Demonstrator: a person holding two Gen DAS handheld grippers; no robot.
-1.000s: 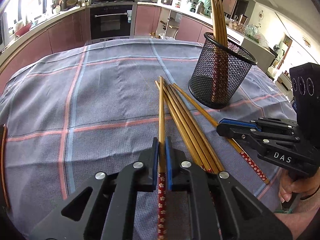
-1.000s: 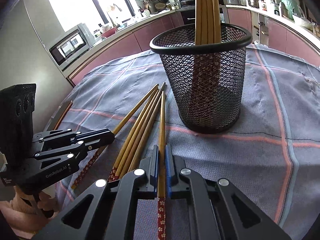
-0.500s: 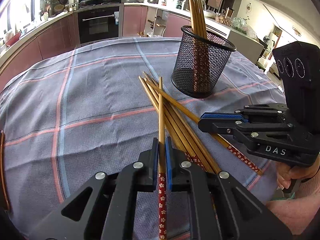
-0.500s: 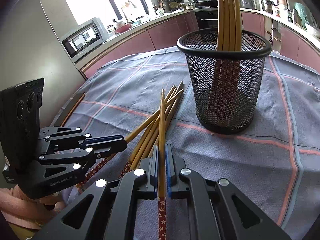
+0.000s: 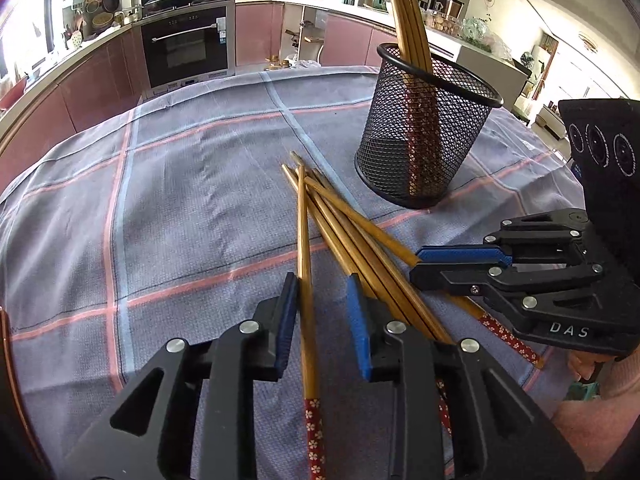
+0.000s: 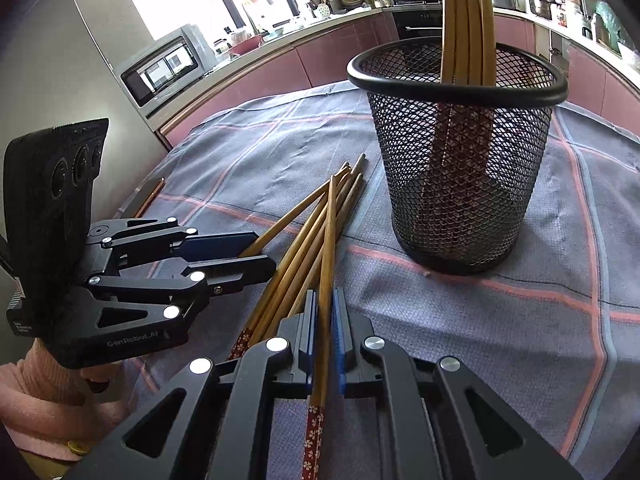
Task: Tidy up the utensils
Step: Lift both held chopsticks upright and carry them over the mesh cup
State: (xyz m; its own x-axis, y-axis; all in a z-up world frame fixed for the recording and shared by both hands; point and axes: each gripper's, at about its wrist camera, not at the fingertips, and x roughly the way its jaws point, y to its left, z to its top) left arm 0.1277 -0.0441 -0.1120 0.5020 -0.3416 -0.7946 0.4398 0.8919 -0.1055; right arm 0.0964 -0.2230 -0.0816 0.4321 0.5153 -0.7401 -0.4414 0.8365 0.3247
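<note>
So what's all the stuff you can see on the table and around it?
mesh cup: one, black, standing on the cloth
chopsticks in the cup: about four, golden-brown, upright
loose chopsticks: about six, golden-brown with red flowery ends, fanned beside the cup
tablecloth: one, grey-blue with pink and blue lines
oven: one, black, far wall
microwave: one, silver, on the counter
left gripper: black, blue pads, jaws just been opening, a chopstick loose between them
right gripper: black, blue pads, shut on a chopstick
</note>
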